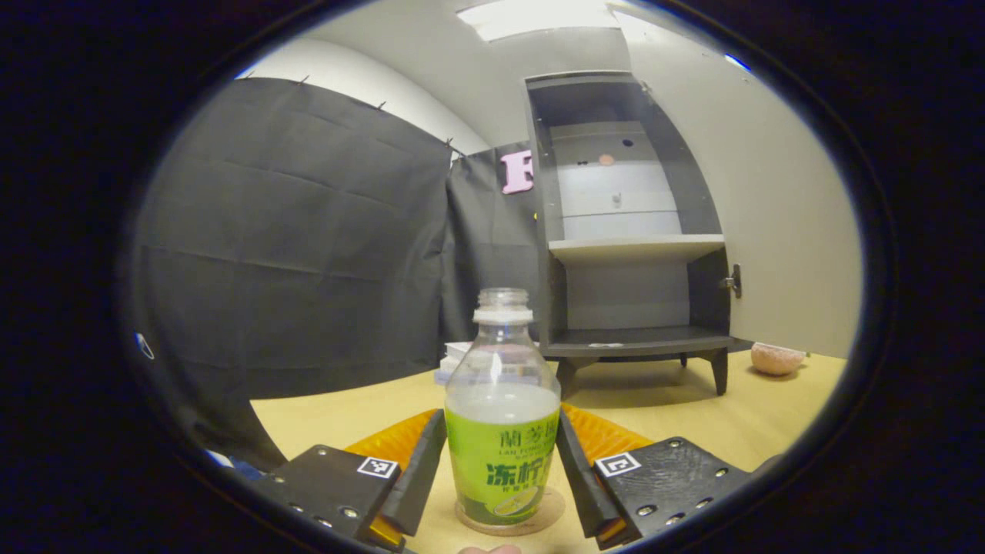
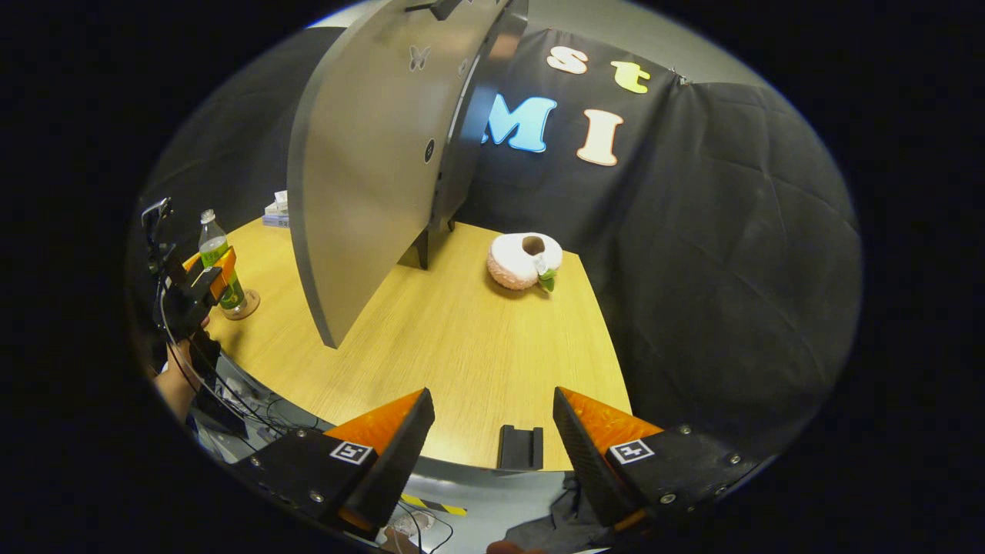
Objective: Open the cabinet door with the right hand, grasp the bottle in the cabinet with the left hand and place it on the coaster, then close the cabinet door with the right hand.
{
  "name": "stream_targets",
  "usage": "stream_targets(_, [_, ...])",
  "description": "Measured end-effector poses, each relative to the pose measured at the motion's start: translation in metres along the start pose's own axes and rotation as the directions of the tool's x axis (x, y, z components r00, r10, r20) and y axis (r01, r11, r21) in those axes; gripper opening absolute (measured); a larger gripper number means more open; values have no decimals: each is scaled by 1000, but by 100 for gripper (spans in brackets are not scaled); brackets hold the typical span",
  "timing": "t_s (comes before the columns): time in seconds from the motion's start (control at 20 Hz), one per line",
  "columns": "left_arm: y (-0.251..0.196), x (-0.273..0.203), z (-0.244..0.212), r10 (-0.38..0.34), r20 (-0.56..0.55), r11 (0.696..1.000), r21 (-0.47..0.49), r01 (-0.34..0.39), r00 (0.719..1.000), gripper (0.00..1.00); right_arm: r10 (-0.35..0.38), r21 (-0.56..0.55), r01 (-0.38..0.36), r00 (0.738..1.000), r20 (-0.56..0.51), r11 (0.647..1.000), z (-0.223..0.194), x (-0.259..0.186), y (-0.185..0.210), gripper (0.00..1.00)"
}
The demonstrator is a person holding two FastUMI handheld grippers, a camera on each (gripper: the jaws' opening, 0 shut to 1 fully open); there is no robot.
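The bottle (image 1: 502, 431) stands upright on a round coaster (image 1: 550, 514) on the wooden table (image 1: 769, 419), near the front edge. The left gripper (image 1: 502, 462) has one finger on each side of the bottle, very close, but I cannot tell if they squeeze it. Behind, the cabinet (image 1: 631, 246) stands with its door (image 1: 777, 208) wide open to the right. The right gripper (image 2: 492, 438) hangs with its fingers apart, holding nothing. A pink plush toy (image 2: 525, 261) lies far on the table.
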State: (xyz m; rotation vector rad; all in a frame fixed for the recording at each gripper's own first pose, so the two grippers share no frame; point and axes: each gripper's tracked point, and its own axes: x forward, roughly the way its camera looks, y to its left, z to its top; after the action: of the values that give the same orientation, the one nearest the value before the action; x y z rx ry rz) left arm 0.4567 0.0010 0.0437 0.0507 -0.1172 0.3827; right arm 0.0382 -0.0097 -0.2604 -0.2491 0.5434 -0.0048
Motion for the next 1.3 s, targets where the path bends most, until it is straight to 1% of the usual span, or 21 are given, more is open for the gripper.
stream_targets(0.05, [-1, -1, 11, -11, 14, 1000, 3, 11, 1000, 77, 5, 11, -5, 1000, -2, 1000, 1, 1, 1, 96])
stream_targets(0.1, [-3, -2, 21, -26, 24, 1000, 5, 26, 999, 77, 7, 20, -7, 1000, -1, 1000, 2, 2, 1, 96])
stream_targets(0.15, [-5, -3, 34, -41, 37, 999, 11, 41, 998, 82, 8, 26, -8, 1000, 4, 1000, 4, 2, 1, 96])
stream_targets(0.25, [-8, -8, 72, -66, 69, 997, 42, 63, 995, 82, 14, 37, -15, 1000, 20, 999, 11, 1, -1, 96])
stream_targets(0.3, [-9, -12, 98, -79, 101, 996, 53, 74, 992, 77, 14, 43, -16, 999, 29, 999, 16, 0, -4, 96])
stream_targets(0.35, [-13, -16, 130, -102, 141, 993, 69, 93, 985, 82, 18, 55, -20, 999, 43, 998, 22, -1, -5, 96])
stream_targets(0.45, [-15, -21, 184, -125, 196, 991, 71, 113, 973, 82, 31, 88, -38, 997, 73, 995, 38, -1, -9, 96])
stream_targets(0.5, [-18, -23, 207, -135, 204, 990, 61, 125, 970, 77, 33, 107, -42, 996, 83, 993, 47, -2, -11, 96])
stream_targets(0.6, [-17, -24, 247, -138, 194, 990, 28, 135, 971, 77, 30, 159, -53, 989, 145, 986, 81, -7, -18, 96])
stream_targets(0.65, [-20, -23, 266, -153, 182, 988, 10, 154, 971, 77, 27, 180, -62, 982, 189, 982, 104, -12, -21, 96])
stream_targets(0.7, [-19, -26, 288, -147, 175, 989, 0, 149, 974, 82, 29, 191, -76, 970, 240, 979, 128, -17, -24, 95])
stream_targets(0.8, [-14, -30, 329, -130, 168, 991, -16, 135, 977, 81, 23, 177, -91, 934, 356, 980, 180, -29, -34, 95])
stream_targets(0.85, [-13, -31, 349, -125, 165, 991, -25, 131, 978, 77, 23, 162, -97, 913, 406, 982, 204, -35, -38, 95])
stream_targets(0.95, [-17, -35, 378, -123, 147, 990, -54, 132, 981, 81, 18, 165, -113, 873, 487, 980, 243, -50, -48, 96])
stream_targets(1.0, [-21, -36, 387, -130, 128, 989, -53, 138, 983, 82, 36, 184, -152, 854, 519, 971, 261, -59, -47, 96])
stream_targets(1.05, [-22, -38, 396, -136, 115, 989, -33, 141, 984, 81, 56, 205, -196, 838, 542, 959, 271, -65, -44, 97])
stream_targets(1.1, [-22, -42, 404, -131, 106, 991, 2, 132, 986, 77, 77, 219, -236, 826, 558, 947, 281, -71, -41, 97])
stream_targets(1.15, [-22, -44, 409, -134, 97, 991, 26, 132, 986, 78, 87, 233, -261, 820, 566, 937, 288, -75, -40, 95])
stream_targets(1.2, [-28, -46, 408, -150, 85, 988, 36, 148, 985, 79, 93, 244, -279, 813, 574, 929, 294, -80, -40, 95])
stream_targets(1.25, [-31, -47, 405, -166, 65, 986, 29, 164, 984, 80, 99, 249, -295, 805, 586, 923, 303, -84, -37, 96])
stream_targets(1.3, [-37, -48, 402, -196, 47, 981, 7, 196, 980, 81, 111, 244, -311, 796, 595, 919, 310, -89, -30, 94])
